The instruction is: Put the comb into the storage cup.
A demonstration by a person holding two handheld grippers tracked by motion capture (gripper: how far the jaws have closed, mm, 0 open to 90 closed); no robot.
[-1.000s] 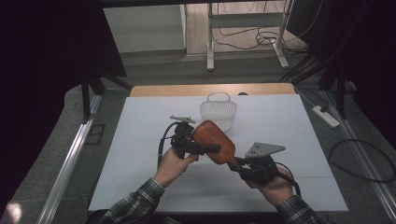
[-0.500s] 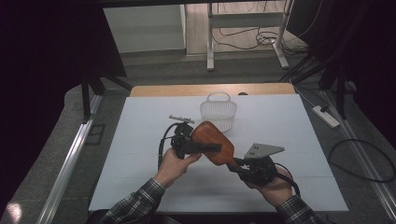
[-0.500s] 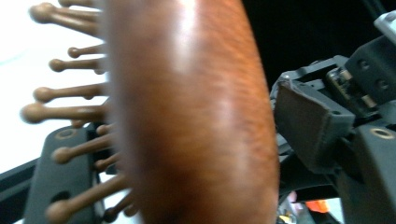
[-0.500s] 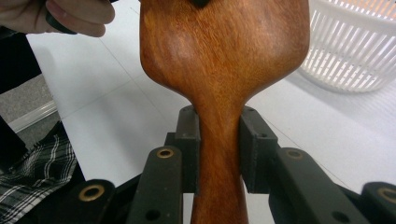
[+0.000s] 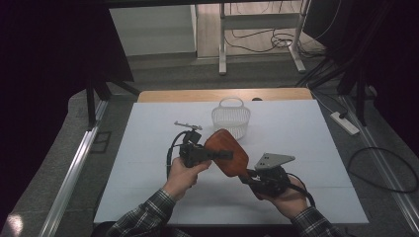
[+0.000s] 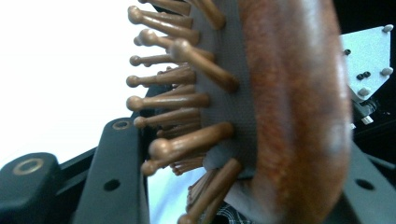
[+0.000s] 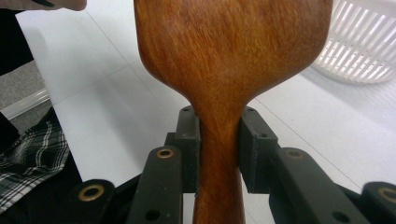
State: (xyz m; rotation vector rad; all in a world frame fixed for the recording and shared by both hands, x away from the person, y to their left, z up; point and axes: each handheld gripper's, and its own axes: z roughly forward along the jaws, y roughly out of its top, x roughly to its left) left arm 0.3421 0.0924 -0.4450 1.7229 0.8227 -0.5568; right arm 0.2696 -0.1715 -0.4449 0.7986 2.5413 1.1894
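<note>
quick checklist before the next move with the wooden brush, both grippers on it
1. right gripper shut on the hairbrush handle, pads on both sides: ok
2. left gripper jaws have just been closing on the brush head, bristle side and back between them: ok
3. Brush lifted off the white table: cannot tell
4. white basket upright and apart from the brush: ok
5. small metal tool apart from both hands: ok

lab | black curtains (image 5: 49,59), floor cables (image 5: 385,173), white-topped table (image 5: 148,148)
</note>
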